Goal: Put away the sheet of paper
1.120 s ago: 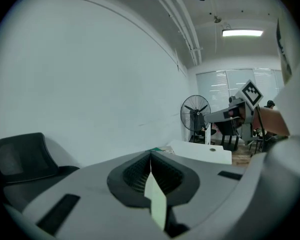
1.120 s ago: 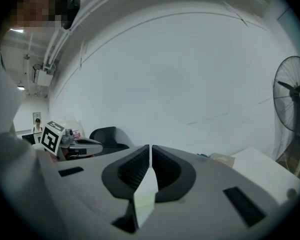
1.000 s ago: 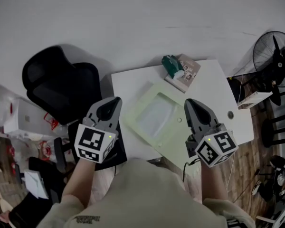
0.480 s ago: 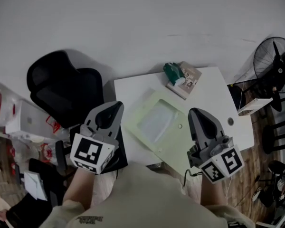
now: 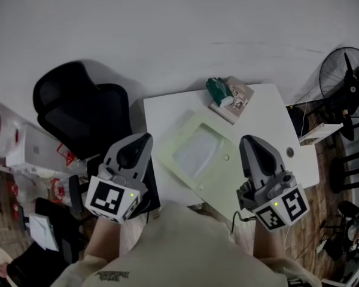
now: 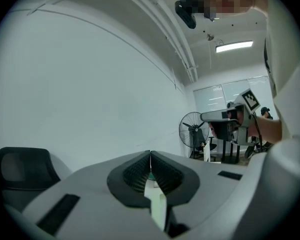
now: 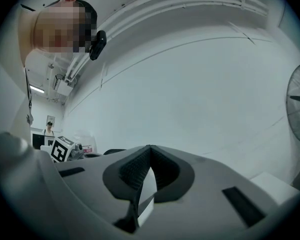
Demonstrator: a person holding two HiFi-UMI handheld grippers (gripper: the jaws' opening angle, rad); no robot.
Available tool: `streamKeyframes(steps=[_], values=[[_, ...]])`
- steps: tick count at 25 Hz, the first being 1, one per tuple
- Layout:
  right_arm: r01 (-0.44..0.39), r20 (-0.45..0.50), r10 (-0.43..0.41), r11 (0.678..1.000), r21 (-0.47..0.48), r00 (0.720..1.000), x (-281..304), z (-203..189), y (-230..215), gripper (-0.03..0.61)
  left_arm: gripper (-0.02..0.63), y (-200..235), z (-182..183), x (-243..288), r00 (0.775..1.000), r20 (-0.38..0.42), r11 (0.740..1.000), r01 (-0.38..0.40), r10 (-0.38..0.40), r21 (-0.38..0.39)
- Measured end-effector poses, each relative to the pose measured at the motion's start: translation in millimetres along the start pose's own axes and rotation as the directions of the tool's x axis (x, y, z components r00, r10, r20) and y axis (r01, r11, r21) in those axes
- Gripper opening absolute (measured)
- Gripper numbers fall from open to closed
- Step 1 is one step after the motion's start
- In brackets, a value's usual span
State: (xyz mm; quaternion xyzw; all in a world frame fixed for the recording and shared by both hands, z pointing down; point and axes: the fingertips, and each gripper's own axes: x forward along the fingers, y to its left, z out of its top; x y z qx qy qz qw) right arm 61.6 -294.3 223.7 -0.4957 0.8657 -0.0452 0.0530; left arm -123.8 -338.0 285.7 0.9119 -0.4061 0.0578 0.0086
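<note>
On the white table (image 5: pixel 269 118) lies a pale green flat folder (image 5: pixel 218 175), set at a slant. A paler whitish rectangle (image 5: pixel 194 149) in its middle looks like the sheet of paper. My left gripper (image 5: pixel 145 137) hovers off the table's left edge, shut and empty. My right gripper (image 5: pixel 246 140) hangs over the folder's right part, also shut with nothing in it. In the left gripper view the jaws (image 6: pixel 150 155) meet and point level at the wall. The right gripper view shows the same, with its pads touching (image 7: pixel 150 149).
A book (image 5: pixel 238 94) with a green object (image 5: pixel 218 91) on it lies at the table's far edge. A black office chair (image 5: pixel 78 109) stands left of the table and a floor fan (image 5: pixel 350 79) to the right. Bags and clutter (image 5: pixel 24 154) crowd the floor at left.
Both grippers have risen and drawn back a little toward my body, still shut. Nothing on the table has moved.
</note>
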Motion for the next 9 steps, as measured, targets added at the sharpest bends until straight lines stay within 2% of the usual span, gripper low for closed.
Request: streamKeyframes(steps=[9], values=[[-0.022,-0.015,0.02,0.995,-0.102,1.0,3.9,-3.7,7.4,0.023,0.02,-1.9,-6.7,0.6,1.0,-0.011,1.0,-0.005,0.005,-0.002]])
